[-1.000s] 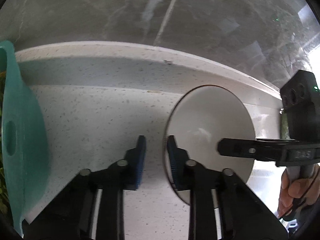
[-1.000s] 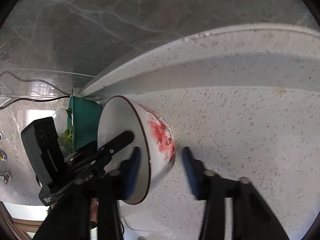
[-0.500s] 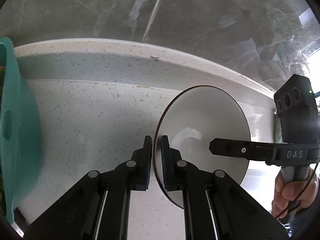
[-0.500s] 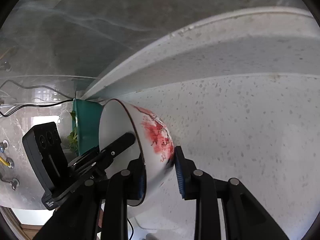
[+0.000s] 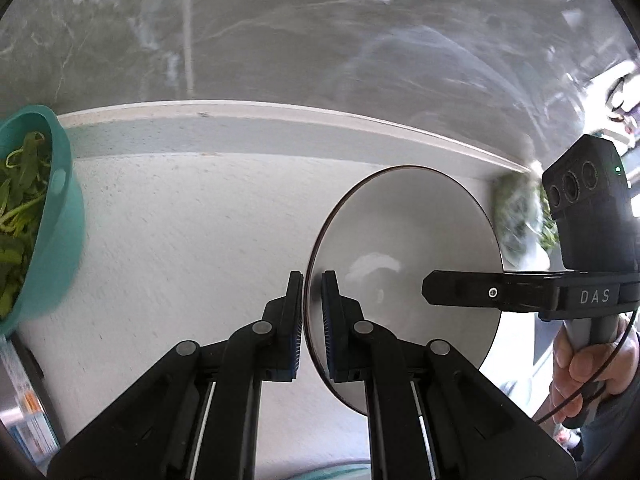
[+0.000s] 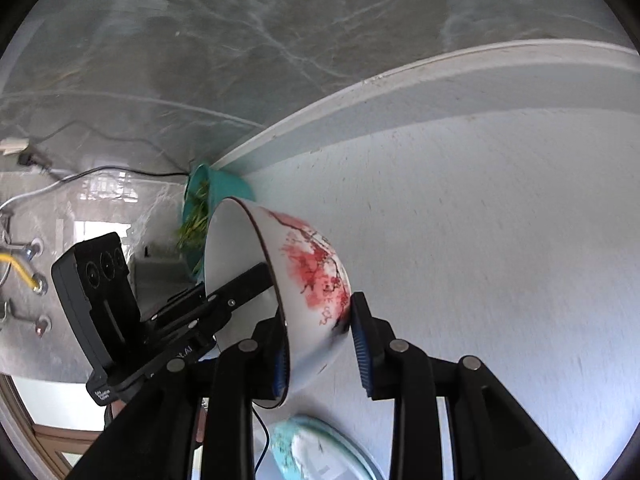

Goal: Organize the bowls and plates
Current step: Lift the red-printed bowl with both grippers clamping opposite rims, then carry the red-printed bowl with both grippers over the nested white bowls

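Hiding behind bowl: blurred teal-rimmed plate, cut off below.

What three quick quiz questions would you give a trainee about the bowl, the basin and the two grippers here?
1. True or false: the bowl is plain white on the outside.
2. What lies in the teal basin? A greens, B water, C plates.
3. Fill in: the bowl's wall is clamped by ____ of the grippers.
Key: 1 false, it bears red blossoms; 2 A; 3 both, the left gripper and the right gripper.
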Available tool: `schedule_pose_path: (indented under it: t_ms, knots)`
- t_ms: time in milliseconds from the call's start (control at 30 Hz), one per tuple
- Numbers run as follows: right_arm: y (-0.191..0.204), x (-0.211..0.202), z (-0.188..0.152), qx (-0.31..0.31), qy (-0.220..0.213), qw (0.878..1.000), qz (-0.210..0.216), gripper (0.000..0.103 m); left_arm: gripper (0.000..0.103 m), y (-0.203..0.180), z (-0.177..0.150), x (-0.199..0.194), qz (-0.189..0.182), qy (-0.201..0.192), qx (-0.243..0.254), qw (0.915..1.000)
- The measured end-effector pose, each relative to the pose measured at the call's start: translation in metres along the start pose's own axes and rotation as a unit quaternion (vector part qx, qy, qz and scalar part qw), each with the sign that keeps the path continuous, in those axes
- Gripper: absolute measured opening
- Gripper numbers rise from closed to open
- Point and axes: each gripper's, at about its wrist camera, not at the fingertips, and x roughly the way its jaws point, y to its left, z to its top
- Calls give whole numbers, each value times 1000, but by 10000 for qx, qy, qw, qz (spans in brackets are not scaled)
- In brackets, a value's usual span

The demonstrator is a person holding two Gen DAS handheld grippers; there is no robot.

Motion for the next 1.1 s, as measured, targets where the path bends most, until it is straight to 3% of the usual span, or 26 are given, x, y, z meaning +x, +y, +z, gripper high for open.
schedule_pose_path:
  t_ms: [200, 567, 867, 1100]
  knots:
    - [-10, -50, -43, -49, -163, 9999, -8, 32, 7, -48, -34, -18, -197, 22, 180, 9996]
    - [-49, -121, -118, -94, 47, 9999, 125, 34, 7, -163, -112, -31, -375, 147, 221, 9989]
    - [-93, -167, -182, -102, 203, 9996, -180, 34, 8, -249, -197, -12, -501, 574, 101, 9970]
    - [-130, -170, -213, 104, 357, 9990, -266, 34, 8, -275, -245, 17, -410, 812, -35, 9958]
